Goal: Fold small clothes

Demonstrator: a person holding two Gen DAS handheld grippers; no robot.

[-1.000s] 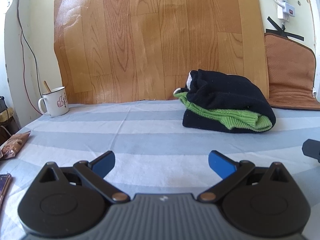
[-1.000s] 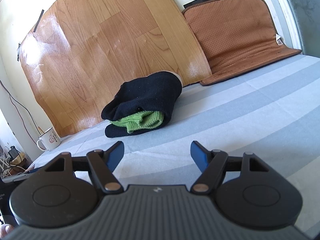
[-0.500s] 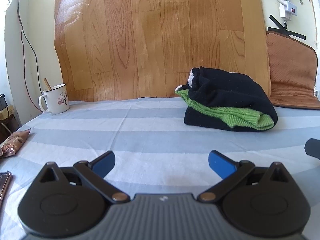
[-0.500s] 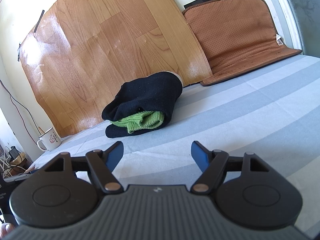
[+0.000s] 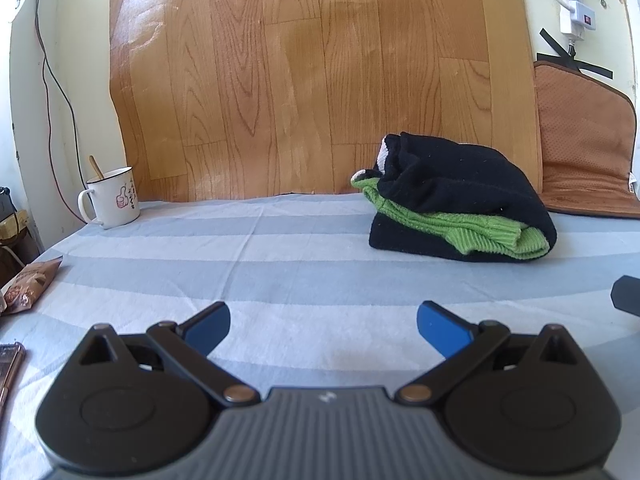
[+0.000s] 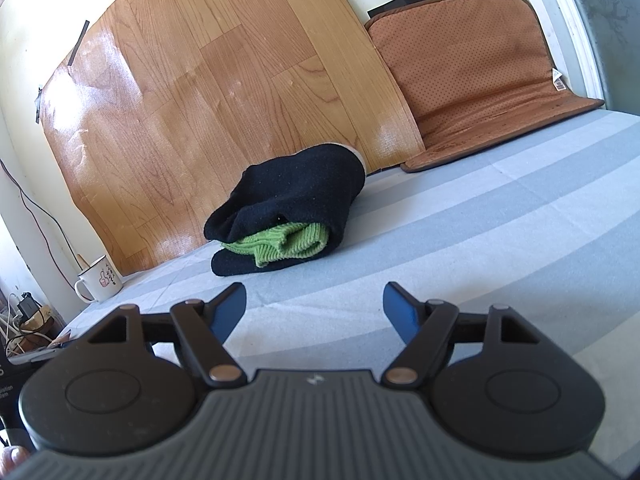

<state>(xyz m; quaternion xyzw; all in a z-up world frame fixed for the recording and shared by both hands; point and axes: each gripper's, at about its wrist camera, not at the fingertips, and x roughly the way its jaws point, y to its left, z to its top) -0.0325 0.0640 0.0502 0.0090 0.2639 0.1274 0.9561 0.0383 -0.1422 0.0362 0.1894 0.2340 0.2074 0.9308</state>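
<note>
A: Where is the garment?

B: The folded garment [image 5: 460, 204] lies on the striped sheet [image 5: 280, 264], far side, close to the wood-grain panel [image 5: 320, 80] that leans on the wall. It is black, with a green ribbed layer showing along the fold. From the right wrist it sits ahead and a little left [image 6: 288, 216], with the green edge facing the camera.

A: Is either tool on it?

B: No. The left gripper [image 5: 323, 326] has its blue pads spread wide, with only bare sheet between them. The right gripper [image 6: 314, 312] is the same: jaws parted, nothing in them, well short of the garment.

A: What else is on the bed?

B: A white mug [image 5: 114, 198] with a stick in it stands at the far left, by the panel's corner. A snack packet [image 5: 30, 286] lies at the left edge. A brown mat [image 6: 480, 80] rests partly on the sheet and partly up the wall, right of the panel. It stands near the garment, but whether the two touch I cannot tell.

A: And the wall?

B: A power strip [image 5: 572, 4] hangs top right, with black tape below it.
</note>
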